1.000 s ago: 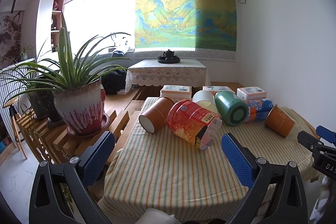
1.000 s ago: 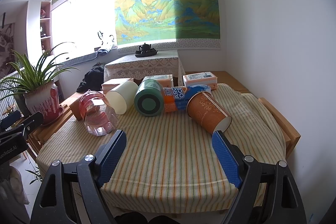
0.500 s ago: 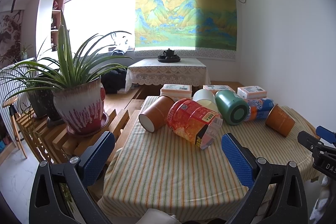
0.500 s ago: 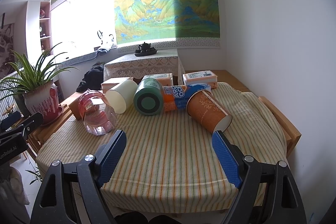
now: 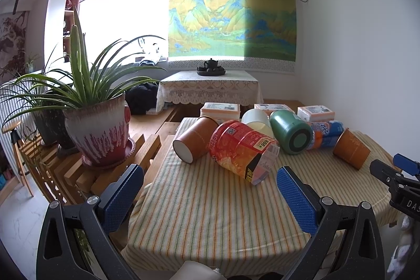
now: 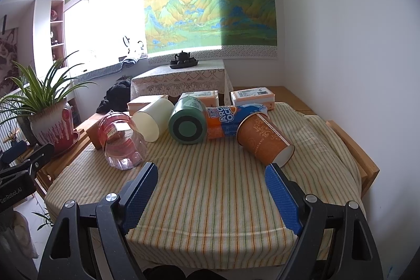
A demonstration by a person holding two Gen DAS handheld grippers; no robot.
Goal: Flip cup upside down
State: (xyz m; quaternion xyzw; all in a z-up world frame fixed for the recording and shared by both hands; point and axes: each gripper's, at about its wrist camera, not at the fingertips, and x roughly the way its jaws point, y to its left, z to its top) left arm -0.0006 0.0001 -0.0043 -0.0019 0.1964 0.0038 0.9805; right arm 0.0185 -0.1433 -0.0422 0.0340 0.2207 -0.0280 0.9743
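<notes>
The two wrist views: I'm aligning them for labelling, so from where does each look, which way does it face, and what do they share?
Left wrist: sits behind the open left hand-held gripper, at the table's left near corner, facing the window wall; the right hand-held gripper's tip shows at the right edge.
Right wrist: behind the open right hand-held gripper, further right, facing likewise.
Shared: striped tablecloth, green cup, potted plant.
</notes>
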